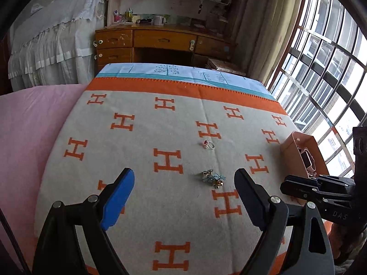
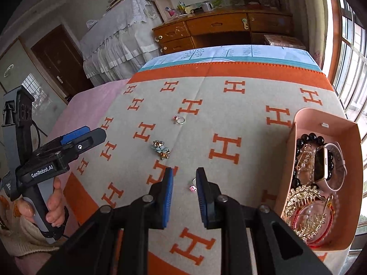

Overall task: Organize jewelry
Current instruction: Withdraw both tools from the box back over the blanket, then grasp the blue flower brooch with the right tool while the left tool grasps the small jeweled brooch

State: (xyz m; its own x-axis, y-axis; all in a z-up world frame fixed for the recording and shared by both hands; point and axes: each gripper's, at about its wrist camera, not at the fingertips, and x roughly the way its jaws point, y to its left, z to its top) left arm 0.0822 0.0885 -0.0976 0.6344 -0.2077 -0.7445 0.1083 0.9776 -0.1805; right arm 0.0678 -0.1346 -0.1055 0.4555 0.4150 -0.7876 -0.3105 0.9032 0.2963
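A silver ring with a red stone [image 1: 209,144] [image 2: 179,119] lies on the H-patterned blanket [image 1: 160,137]. A blue and gold flower brooch cluster [image 1: 213,178] [image 2: 161,149] lies nearer. A second ring with a pink stone [image 2: 192,186] lies just in front of my right gripper [image 2: 184,174], which is open and hovers over it. My left gripper [image 1: 184,176] is wide open and empty above the blanket, the brooch between its fingertips. A pink box [image 2: 298,128] [image 1: 289,146] at the right holds a bead bracelet, a watch, a hair comb and bangles.
A pink sheet [image 1: 29,123] covers the bed to the left. A wooden desk [image 1: 160,41] stands beyond the bed. A barred window [image 1: 321,68] runs along the right. The left gripper and its hand show in the right wrist view [image 2: 68,146].
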